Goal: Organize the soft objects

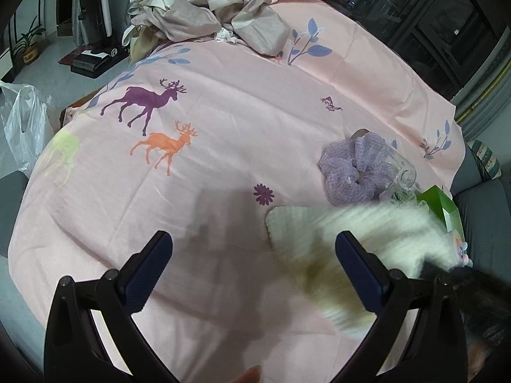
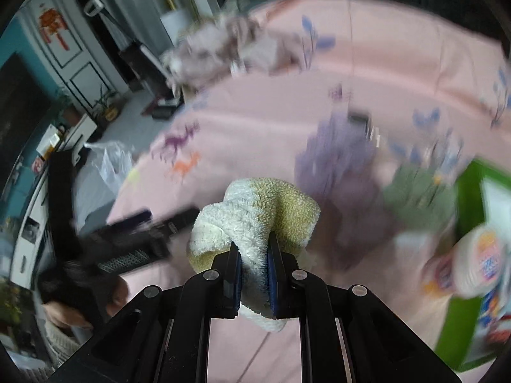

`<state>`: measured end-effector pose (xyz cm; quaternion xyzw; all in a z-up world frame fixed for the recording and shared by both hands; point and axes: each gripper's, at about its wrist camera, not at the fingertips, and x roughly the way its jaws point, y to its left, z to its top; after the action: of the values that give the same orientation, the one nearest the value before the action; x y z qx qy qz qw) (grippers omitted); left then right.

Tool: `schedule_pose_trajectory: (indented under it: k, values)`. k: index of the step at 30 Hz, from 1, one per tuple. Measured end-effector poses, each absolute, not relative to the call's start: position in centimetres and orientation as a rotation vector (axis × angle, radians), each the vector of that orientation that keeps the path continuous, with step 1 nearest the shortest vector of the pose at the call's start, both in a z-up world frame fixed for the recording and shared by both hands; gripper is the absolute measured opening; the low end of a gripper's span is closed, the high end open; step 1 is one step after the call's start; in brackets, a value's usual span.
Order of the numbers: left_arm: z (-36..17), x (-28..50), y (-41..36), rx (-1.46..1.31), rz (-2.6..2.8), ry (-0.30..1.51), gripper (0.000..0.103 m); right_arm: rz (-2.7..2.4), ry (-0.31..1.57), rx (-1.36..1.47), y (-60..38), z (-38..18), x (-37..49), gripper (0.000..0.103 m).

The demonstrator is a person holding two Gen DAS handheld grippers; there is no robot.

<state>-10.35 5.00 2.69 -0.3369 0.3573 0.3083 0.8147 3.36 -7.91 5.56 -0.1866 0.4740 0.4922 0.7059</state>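
Here the right tongs (image 2: 254, 255) pinch a fluffy sock (image 2: 255, 214), left tongs (image 1: 254, 249) gape over bare pink sheet (image 1: 223, 121)

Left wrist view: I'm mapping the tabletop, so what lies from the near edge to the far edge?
Left gripper → fluffy white cloth → purple scrunchie → purple deer print → crumpled beige fabric pile.
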Motion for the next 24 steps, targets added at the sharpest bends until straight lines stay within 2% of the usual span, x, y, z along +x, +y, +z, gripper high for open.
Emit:
schedule_pose_trajectory:
  k: [10, 13, 15, 17, 21, 24]
  values:
    - [0.7, -9.3, 4.6, -0.776, 0.549, 0.846, 0.099, 0.990, 1.289, -0.406, -7.6, -1.9, 3.9, 0.014]
    - [0.1, -8.9, 4.2, -0.786, 0.511, 0.873, 0.098, 0.991, 1.330, -0.405, -8.0, -2.4, 4.1, 0.028]
    - [-0.3, -8.8, 3.7, -0.786, 0.487, 0.895, 0.095, 0.997, 1.326, -0.367, -8.7, -1.7, 4.6, 0.052]
    - [-0.7, -8.7, 3.5, -0.803, 0.451, 0.905, 0.094, 0.989, 1.306, -0.347, -9.8, -0.8, 5.2, 0.066]
    - [-1.2, -8.7, 3.3, -0.835, 0.393, 0.928, 0.088, 0.961, 1.256, -0.327, -11.1, 0.6, 6.1, 0.067]
    - [-1.1, -8.4, 2.5, -0.825, 0.355, 0.938, 0.073, 0.965, 1.290, -0.203, -12.2, 1.1, 7.5, 0.067]
